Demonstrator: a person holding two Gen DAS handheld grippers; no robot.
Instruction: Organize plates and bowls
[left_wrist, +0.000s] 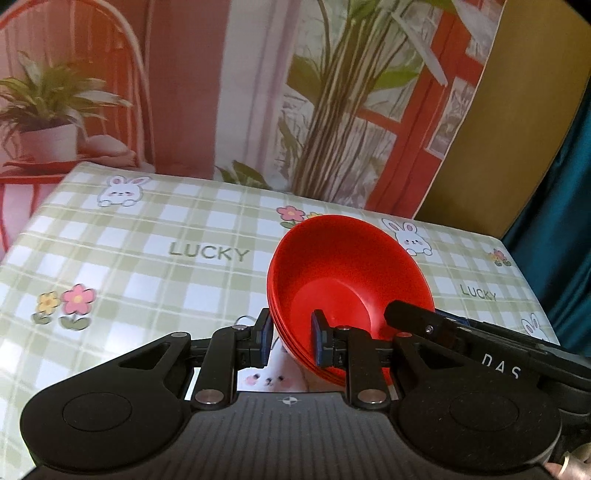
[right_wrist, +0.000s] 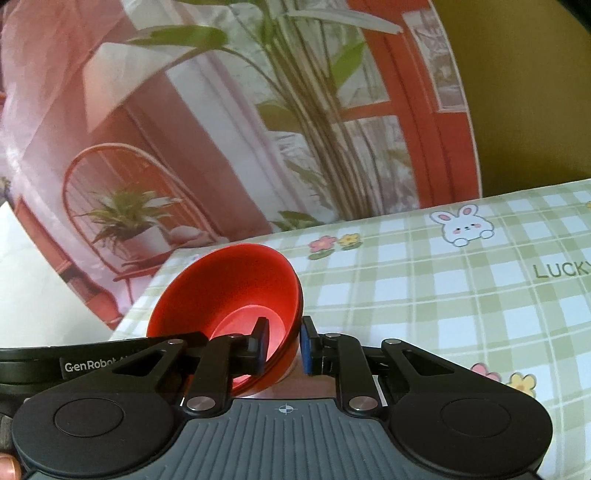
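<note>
Left wrist view: red bowls (left_wrist: 351, 277) held over the checked desk (left_wrist: 147, 258).
The left gripper (left_wrist: 291, 341) and right gripper (right_wrist: 284, 345) each pinched the stack's rim, fingers narrow, bowls tilted.

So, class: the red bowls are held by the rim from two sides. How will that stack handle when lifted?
The red bowls look like thin plastic, so probably light and fairly stiff. Their glossy surface may slip in the left tongs and the right tongs. Nested loosely and tilted, the inner ones could shift.
</note>
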